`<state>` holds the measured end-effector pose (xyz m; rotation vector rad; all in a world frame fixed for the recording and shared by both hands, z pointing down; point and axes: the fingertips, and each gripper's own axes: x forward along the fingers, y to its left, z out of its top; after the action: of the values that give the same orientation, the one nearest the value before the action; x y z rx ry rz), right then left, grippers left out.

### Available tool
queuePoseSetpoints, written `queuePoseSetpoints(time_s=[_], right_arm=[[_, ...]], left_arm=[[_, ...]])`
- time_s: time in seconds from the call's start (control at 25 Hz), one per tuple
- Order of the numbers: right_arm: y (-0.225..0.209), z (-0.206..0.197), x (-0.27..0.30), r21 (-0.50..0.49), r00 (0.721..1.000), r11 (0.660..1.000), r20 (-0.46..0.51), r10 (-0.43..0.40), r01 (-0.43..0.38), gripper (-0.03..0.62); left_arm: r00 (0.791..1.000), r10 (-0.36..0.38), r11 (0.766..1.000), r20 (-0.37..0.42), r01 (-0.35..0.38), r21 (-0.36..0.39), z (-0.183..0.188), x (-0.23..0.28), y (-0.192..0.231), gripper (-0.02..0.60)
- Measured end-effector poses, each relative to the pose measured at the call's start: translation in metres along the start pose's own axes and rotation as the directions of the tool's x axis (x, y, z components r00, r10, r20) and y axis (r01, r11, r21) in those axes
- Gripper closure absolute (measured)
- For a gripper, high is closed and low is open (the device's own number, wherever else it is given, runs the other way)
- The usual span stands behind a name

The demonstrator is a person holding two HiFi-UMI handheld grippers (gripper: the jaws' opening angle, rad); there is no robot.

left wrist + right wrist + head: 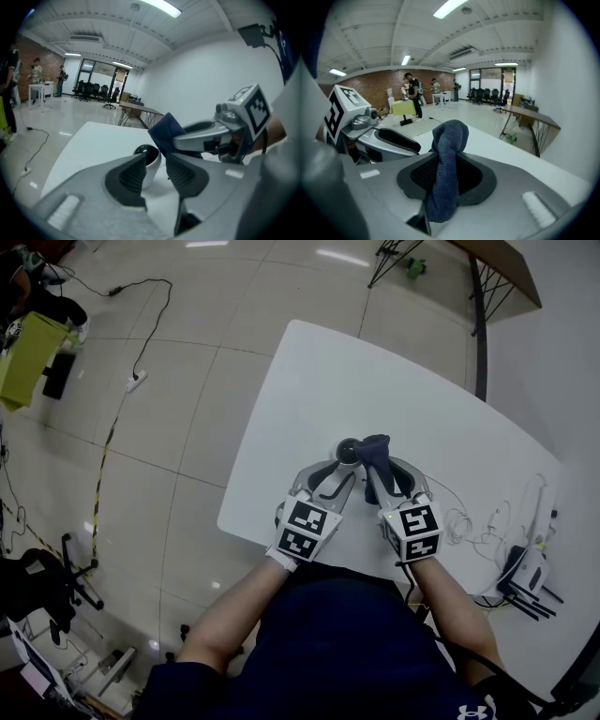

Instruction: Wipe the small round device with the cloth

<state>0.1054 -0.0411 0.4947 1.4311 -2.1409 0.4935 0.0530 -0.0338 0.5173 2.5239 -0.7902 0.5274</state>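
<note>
The left tool (156,164) has its jaws partly apart and grips nothing. The small round device (146,151) sits on the white desk (375,371) just past its tips. Just right of the device, the right tool (447,159) pinches the bunched dark blue cloth (450,133) tight between its pads

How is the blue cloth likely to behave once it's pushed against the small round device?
Probably floppy: the cloth, pinched in the right gripper, folds into a soft lump beyond the grip and trails loosely behind it. Likely light, since that narrow pinch alone holds it up. Its fuzzy weave suggests it won't slip easily.
</note>
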Motion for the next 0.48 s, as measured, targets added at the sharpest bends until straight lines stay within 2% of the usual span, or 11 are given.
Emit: queuePoseSetpoints(time_s=[0.08, 0.16, 0.24, 0.36, 0.48], right_arm=[[0.015, 0.013, 0.003, -0.135, 0.999, 0.99, 0.014, 0.029, -0.027, 0.49], [0.026, 0.017, 0.009, -0.223, 0.998, 0.973, 0.01, 0.056, -0.053, 0.49], [0.033, 0.017, 0.014, -0.273, 0.997, 0.959, -0.004, 0.077, -0.075, 0.488], [0.037, 0.013, 0.019, -0.301, 0.995, 0.948, -0.037, 0.094, -0.101, 0.488], [0.034, 0.006, 0.025, -0.23, 0.992, 0.965, -0.042, 0.117, -0.123, 0.488]], left_arm=[[1.0, 0.009, 0.996, -0.009, -0.008, 0.088, 0.001, 0.002, 0.0, 0.451], [1.0, 0.01, 0.987, -0.022, -0.006, 0.162, -0.001, 0.004, -0.001, 0.451], [0.999, 0.008, 0.983, -0.035, -0.002, 0.183, -0.005, 0.005, -0.001, 0.45], [0.999, 0.021, 0.984, -0.045, -0.012, 0.178, -0.008, 0.004, 0.002, 0.45], [0.998, 0.035, 0.983, -0.05, -0.026, 0.179, -0.008, 0.003, 0.004, 0.456]])
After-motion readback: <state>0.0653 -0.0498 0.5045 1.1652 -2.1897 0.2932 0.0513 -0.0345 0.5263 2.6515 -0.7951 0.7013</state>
